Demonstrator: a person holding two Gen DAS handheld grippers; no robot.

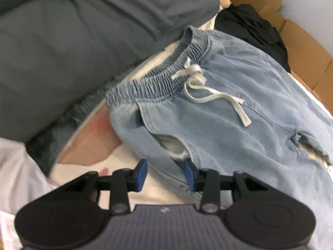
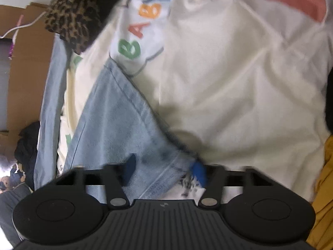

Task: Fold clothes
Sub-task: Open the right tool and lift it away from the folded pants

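The pale denim trousers (image 1: 224, 112) lie spread on a cream sheet (image 2: 229, 83) printed with coloured letters, waistband (image 1: 166, 73) and white drawstring (image 1: 208, 91) up, hemmed by a grey cushion (image 1: 72, 31), a black garment (image 1: 254, 31) and cardboard boxes (image 1: 301, 41); the step in hand looks like taking hold of the cloth for a first fold. The left gripper (image 1: 165, 174) sits at the side seam below the pocket opening, its blue fingers (image 1: 141, 173) partly open with denim between them, though whether they pinch it cannot be told; the right gripper (image 2: 163, 171) straddles a leg hem (image 2: 166, 166), fingers (image 2: 198, 171) half-closed about the cloth, grip equally uncertain through the blur. Next, both need a firm pinch, then a joint lift to carry one half over the other.
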